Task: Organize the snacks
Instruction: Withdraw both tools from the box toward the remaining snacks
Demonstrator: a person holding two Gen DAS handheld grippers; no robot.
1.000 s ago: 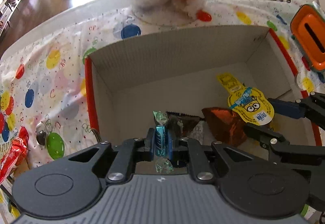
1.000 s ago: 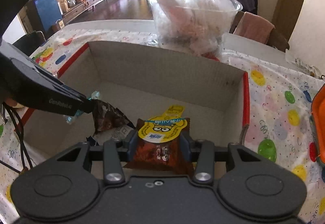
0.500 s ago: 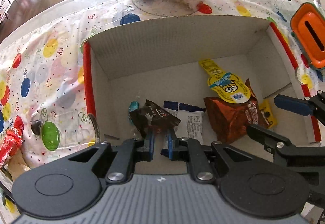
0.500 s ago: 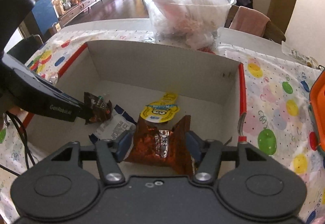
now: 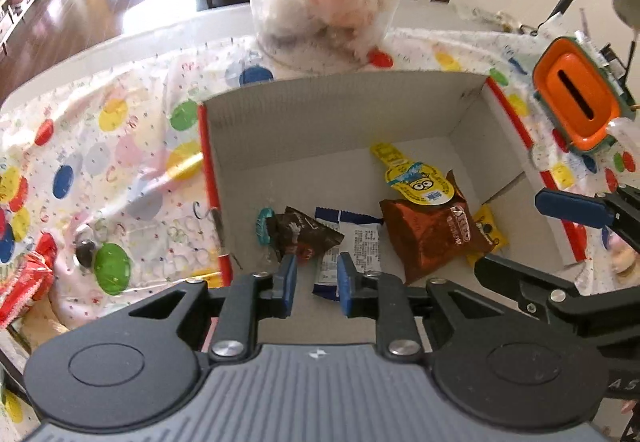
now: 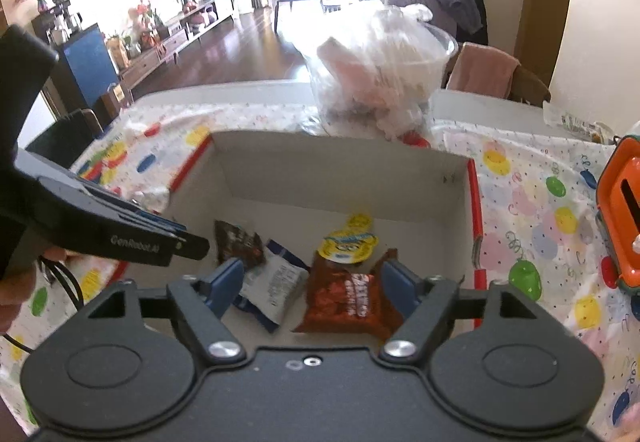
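A cardboard box [image 5: 320, 129] with red edges holds the snacks. In it lie a teal wrapped candy [image 5: 263, 224], a dark brown packet [image 5: 308, 236], a white and blue packet [image 5: 362, 246], a copper-brown packet [image 5: 432, 242] and a yellow cartoon-lidded cup [image 5: 420, 183]. My left gripper [image 5: 316, 282] hovers over the box's near left part, its jaws opening a little with nothing between them. My right gripper [image 6: 314, 282] hangs above the copper-brown packet [image 6: 348, 298], jaws opening wide; its pads do not touch the packet.
Behind the box stands a clear plastic tub [image 5: 328, 1] stuffed with a white bag. An orange container [image 5: 576, 101] sits to the right. Red packets [image 5: 24, 282] lie at the left on the balloon-print tablecloth [image 5: 100, 169].
The left gripper let the teal candy drop into the box and parted slightly. The right gripper released the copper-brown packet and widened. Both grippers rose above the box.
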